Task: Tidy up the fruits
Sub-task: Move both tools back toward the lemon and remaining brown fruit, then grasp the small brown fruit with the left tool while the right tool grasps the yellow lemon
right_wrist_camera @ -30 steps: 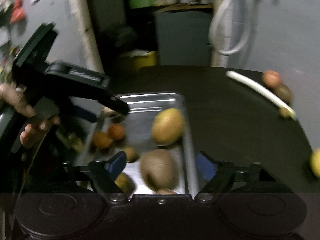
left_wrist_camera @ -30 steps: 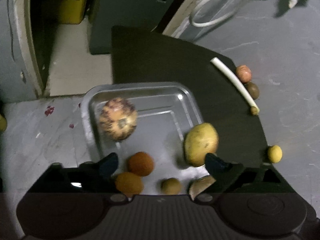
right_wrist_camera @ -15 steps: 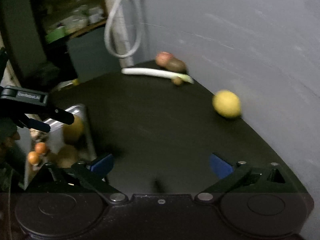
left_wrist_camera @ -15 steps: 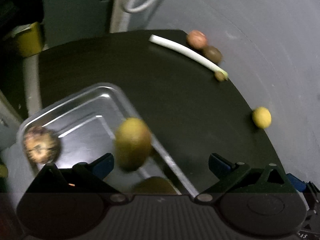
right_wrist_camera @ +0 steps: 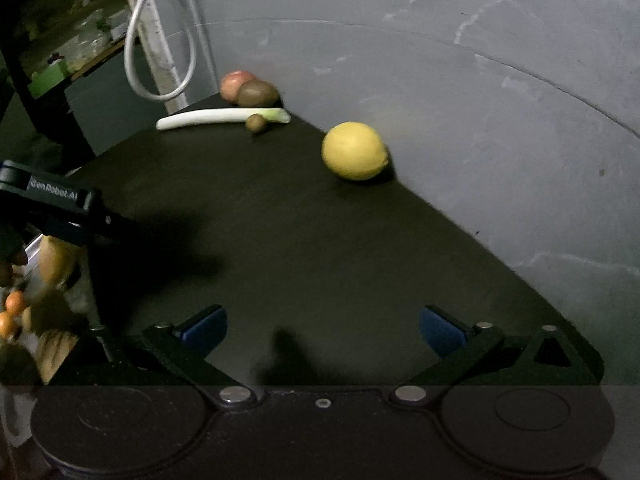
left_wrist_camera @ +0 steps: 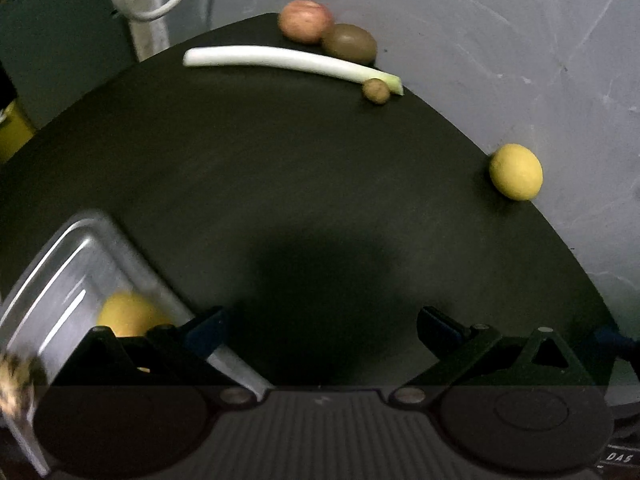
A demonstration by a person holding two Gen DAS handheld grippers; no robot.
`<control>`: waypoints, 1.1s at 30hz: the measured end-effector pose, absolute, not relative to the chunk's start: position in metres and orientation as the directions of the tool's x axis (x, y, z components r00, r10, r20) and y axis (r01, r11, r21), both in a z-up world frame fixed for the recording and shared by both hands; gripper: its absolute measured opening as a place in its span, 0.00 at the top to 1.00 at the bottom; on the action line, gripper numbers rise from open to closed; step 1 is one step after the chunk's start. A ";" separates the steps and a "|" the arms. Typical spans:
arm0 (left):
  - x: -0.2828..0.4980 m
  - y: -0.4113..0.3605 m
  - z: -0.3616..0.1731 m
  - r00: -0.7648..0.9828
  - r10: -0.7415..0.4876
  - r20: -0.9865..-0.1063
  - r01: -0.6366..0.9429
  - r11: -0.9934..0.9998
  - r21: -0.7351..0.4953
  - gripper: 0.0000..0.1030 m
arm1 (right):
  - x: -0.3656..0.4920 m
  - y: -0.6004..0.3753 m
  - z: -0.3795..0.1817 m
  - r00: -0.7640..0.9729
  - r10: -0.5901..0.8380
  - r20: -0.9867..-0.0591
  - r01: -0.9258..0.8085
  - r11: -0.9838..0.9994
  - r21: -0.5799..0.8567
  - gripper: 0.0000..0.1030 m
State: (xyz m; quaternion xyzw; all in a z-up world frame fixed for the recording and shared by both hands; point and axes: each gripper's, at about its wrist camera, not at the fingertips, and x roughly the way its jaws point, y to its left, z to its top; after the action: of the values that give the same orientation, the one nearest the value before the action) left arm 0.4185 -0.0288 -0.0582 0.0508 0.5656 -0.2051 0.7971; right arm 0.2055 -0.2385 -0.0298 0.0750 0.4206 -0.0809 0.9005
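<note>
Both the left tongs [left_wrist_camera: 320, 330] and right tongs [right_wrist_camera: 322, 330] gape apart, holding nothing, above the dark desk [right_wrist_camera: 280, 220]. A lemon [right_wrist_camera: 354, 151] sits at the desk's far edge by the wall. A metal tray [left_wrist_camera: 60, 256] holding fruit lies at left.

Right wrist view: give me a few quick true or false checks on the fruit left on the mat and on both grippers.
1. The lemon lies on the black mat. True.
2. The right gripper holds the lemon. False: it is open and empty.
3. The leek lies in the tray. False: it lies on the mat.
4. The kiwi sits against the apple. True.
5. The left gripper is open. True.
</note>
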 end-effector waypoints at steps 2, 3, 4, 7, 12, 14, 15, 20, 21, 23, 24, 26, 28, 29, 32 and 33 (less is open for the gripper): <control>0.425 -0.038 -0.061 0.280 -0.267 -0.922 0.402 0.905 -0.140 0.01 | 0.213 -0.247 -0.032 0.634 -0.092 -0.768 0.227 0.971 0.071 0.01; 0.430 -0.043 -0.063 0.284 -0.270 -0.920 0.412 0.901 -0.138 0.01 | 0.218 -0.251 -0.032 0.637 -0.095 -0.765 0.235 0.969 0.075 0.01; 0.433 -0.048 -0.064 0.288 -0.275 -0.917 0.417 0.898 -0.139 0.01 | 0.221 -0.254 -0.034 0.639 -0.099 -0.763 0.242 0.967 0.077 0.01; 0.446 -0.059 -0.069 0.296 -0.286 -0.911 0.415 0.898 -0.147 0.01 | 0.237 -0.262 -0.037 0.646 -0.113 -0.755 0.262 0.962 0.081 0.01; 0.467 -0.076 -0.076 0.328 -0.292 -0.898 0.407 0.902 -0.144 0.01 | 0.264 -0.270 -0.044 0.659 -0.121 -0.742 0.289 0.952 0.101 0.01; 0.476 -0.083 -0.078 0.347 -0.295 -0.890 0.409 0.902 -0.140 0.01 | 0.275 -0.272 -0.048 0.661 -0.122 -0.740 0.298 0.948 0.109 0.01; 0.480 -0.086 -0.079 0.357 -0.295 -0.886 0.410 0.902 -0.136 0.01 | 0.280 -0.272 -0.050 0.662 -0.123 -0.739 0.302 0.947 0.113 0.01; 0.501 -0.097 -0.085 0.384 -0.306 -0.871 0.416 0.900 -0.132 0.01 | 0.301 -0.272 -0.058 0.672 -0.131 -0.729 0.311 0.943 0.117 0.01; 0.505 -0.098 -0.086 0.389 -0.308 -0.868 0.418 0.899 -0.132 0.01 | 0.305 -0.272 -0.060 0.675 -0.135 -0.725 0.312 0.943 0.115 0.01; 0.511 -0.101 -0.088 0.399 -0.313 -0.862 0.424 0.897 -0.129 0.01 | 0.311 -0.271 -0.063 0.681 -0.143 -0.718 0.316 0.942 0.111 0.01; 0.514 -0.102 -0.089 0.405 -0.316 -0.858 0.427 0.895 -0.128 0.01 | 0.314 -0.271 -0.065 0.684 -0.148 -0.715 0.319 0.941 0.110 0.01; 0.519 -0.104 -0.091 0.419 -0.326 -0.847 0.433 0.892 -0.129 0.01 | 0.319 -0.271 -0.069 0.688 -0.155 -0.709 0.327 0.938 0.112 0.01; 0.523 -0.106 -0.093 0.431 -0.335 -0.838 0.437 0.890 -0.131 0.01 | 0.323 -0.271 -0.072 0.692 -0.161 -0.704 0.335 0.935 0.116 0.01; 0.525 -0.107 -0.094 0.436 -0.340 -0.833 0.439 0.889 -0.133 0.01 | 0.326 -0.271 -0.074 0.694 -0.167 -0.701 0.341 0.933 0.115 0.01; 0.533 -0.111 -0.099 0.450 -0.347 -0.823 0.436 0.890 -0.136 0.01 | 0.333 -0.269 -0.077 0.705 -0.188 -0.684 0.350 0.931 0.105 0.01; 0.536 -0.112 -0.100 0.453 -0.349 -0.820 0.434 0.890 -0.139 0.01 | 0.335 -0.268 -0.078 0.708 -0.192 -0.679 0.352 0.930 0.104 0.01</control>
State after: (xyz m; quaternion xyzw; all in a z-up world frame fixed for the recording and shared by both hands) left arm 0.5356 -0.1124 -0.1001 0.0451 0.4697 -0.2298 0.8512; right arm 0.3355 -0.2683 -0.0782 0.1137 0.3517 -0.1485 0.9172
